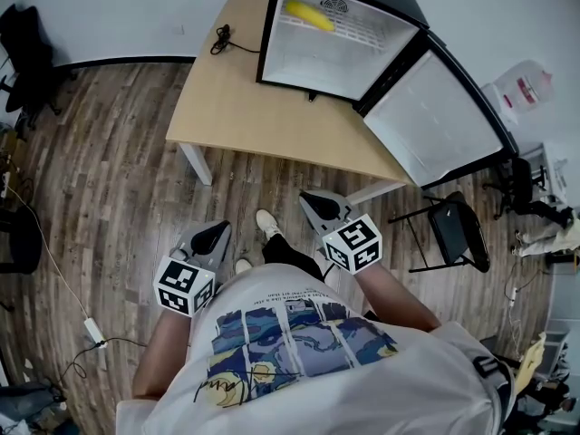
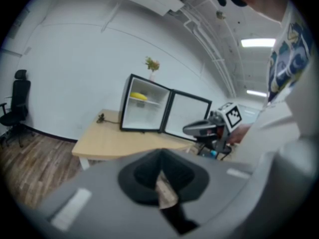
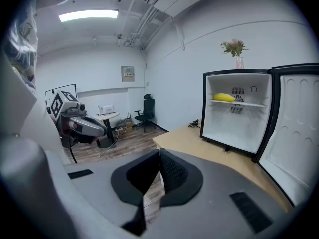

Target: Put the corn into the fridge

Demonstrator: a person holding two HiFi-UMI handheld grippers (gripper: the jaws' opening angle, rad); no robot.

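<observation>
The yellow corn (image 1: pixel 309 14) lies on the upper shelf inside the small black fridge (image 1: pixel 338 34), whose door (image 1: pixel 437 107) hangs wide open to the right. The corn (image 3: pixel 224 97) also shows in the right gripper view, and the corn (image 2: pixel 139 96) shows small in the left gripper view. Both grippers are held low near the person's body, well short of the table. My left gripper (image 1: pixel 209 236) is shut and holds nothing. My right gripper (image 1: pixel 319 206) is shut and empty too, its pads meeting at the tips.
The fridge stands on a light wooden table (image 1: pixel 245 107) with a black cable (image 1: pixel 220 38) at its far left corner. A black folding chair (image 1: pixel 453 229) stands right of the table, an office chair (image 1: pixel 23 34) at far left. A vase of flowers (image 3: pixel 236 51) tops the fridge.
</observation>
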